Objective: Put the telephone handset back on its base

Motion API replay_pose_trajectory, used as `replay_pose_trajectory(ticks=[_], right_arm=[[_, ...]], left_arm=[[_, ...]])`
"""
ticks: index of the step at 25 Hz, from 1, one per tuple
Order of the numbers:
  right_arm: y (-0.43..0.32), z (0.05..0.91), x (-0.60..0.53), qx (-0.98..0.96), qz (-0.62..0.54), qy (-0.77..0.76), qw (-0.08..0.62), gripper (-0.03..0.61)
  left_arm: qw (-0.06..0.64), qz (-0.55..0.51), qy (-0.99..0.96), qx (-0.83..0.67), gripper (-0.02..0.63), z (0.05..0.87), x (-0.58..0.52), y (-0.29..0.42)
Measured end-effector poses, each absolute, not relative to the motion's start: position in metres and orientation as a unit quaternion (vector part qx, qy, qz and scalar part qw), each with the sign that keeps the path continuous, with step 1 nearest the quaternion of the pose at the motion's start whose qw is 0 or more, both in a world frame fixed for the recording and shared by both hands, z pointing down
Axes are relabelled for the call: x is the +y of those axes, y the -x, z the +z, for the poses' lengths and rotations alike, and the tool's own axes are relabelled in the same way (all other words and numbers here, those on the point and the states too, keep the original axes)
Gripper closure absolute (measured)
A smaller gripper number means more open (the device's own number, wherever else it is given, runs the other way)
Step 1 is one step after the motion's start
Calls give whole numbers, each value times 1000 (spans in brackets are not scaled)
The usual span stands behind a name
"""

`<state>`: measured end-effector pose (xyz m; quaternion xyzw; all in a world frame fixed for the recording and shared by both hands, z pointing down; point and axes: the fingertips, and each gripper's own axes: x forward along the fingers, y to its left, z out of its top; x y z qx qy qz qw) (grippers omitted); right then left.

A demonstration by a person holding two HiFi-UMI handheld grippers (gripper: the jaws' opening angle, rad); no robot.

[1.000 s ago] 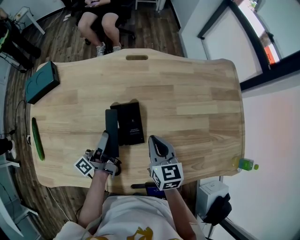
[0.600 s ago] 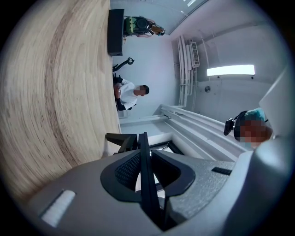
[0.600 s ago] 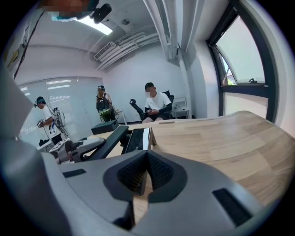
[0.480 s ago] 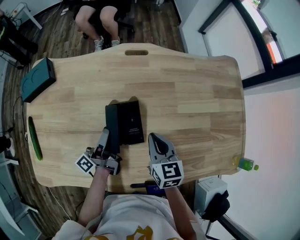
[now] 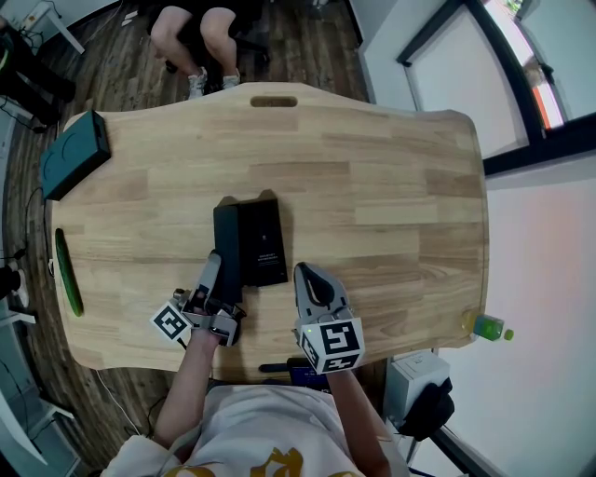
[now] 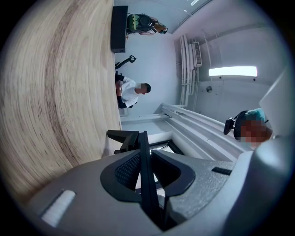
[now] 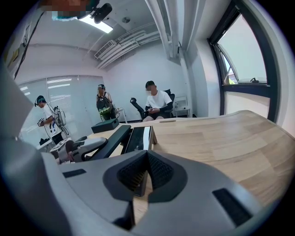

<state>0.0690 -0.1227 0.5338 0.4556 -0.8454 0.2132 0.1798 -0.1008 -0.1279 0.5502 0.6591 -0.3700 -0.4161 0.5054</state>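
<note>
The black telephone base [image 5: 263, 240] lies flat near the middle of the wooden table [image 5: 372, 186]. The long black handset [image 5: 225, 244] lies along the base's left side, and its near end is in my left gripper [image 5: 220, 287], which is shut on it. In the left gripper view the handset [image 6: 146, 184] shows edge-on as a thin black strip between the pads. My right gripper [image 5: 304, 276] hovers just right of the base's near corner, shut with nothing in it. The right gripper view shows the handset [image 7: 109, 140] sloping up from the left gripper to the base [image 7: 138, 138].
A dark green box [image 5: 73, 156] sits at the table's far left corner. A green slot [image 5: 67, 276] runs along the left edge, and a handle cutout [image 5: 273, 101] lies at the far edge. A seated person [image 5: 207, 28] is beyond the table, and a green bottle [image 5: 486, 326] is off the right side.
The handset has slid a little away from me, so its far end now lines up with the base's far edge. The right gripper has kept still.
</note>
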Motion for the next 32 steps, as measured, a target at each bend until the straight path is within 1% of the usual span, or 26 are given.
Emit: replay_pose_trajectory(ticks=[11, 16, 32], right_arm=[[-71, 530, -125, -847, 203, -459, 176, 575], [-73, 530, -124, -845, 205, -461, 175, 575], [-72, 531, -123, -845, 209, -460, 174, 575]], left_arm=[[516, -386, -665, -378, 540, 558, -130, 96], [522, -345, -681, -381, 540, 559, -132, 86], [525, -277, -703, -392, 540, 562, -133, 81]])
